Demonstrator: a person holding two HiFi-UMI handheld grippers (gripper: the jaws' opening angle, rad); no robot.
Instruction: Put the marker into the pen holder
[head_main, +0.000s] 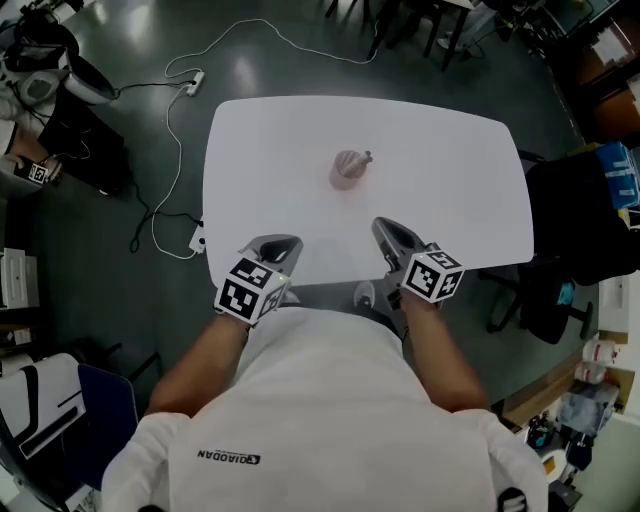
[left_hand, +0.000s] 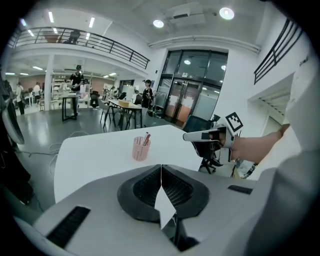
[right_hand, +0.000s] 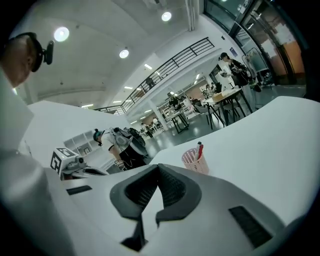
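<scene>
Marker (right_hand: 200, 150) first: it already stands in the pen holder (right_hand: 192, 161), its red end poking above the rim. The long axis is close to upright, with a slight lean against the rim. From the head view the pink mesh holder (head_main: 348, 170) sits alone near the middle of the white desk (head_main: 450, 180), and the marker (head_main: 367, 157) tips toward its right side. By my judgement the task's goal is met, and nothing lies loose on the desk to fetch.

The relation I would steer by is plain. The holder lies straight ahead of both sets of fingers, well apart from them, across a bare stretch of desk. The right gripper (head_main: 385, 228) is somewhat nearer to it than the left gripper (head_main: 280, 243). If the marker needed a nudge, I would send the right one forward.

Left gripper view: the fingers (left_hand: 150, 187) are pressed together along one seam with nothing between them. The holder (left_hand: 140, 150) shows beyond and a little to the left. Right gripper view: the fingers (right_hand: 172, 187) likewise meet at the tips and are empty, with the holder just right of their line.

Both grippers sit at the near edge of the desk, side by side and apart from each other. They point forward and slightly inward. The forearms are drawn back close to the torso, a resting pose rather than a reach.
</scene>
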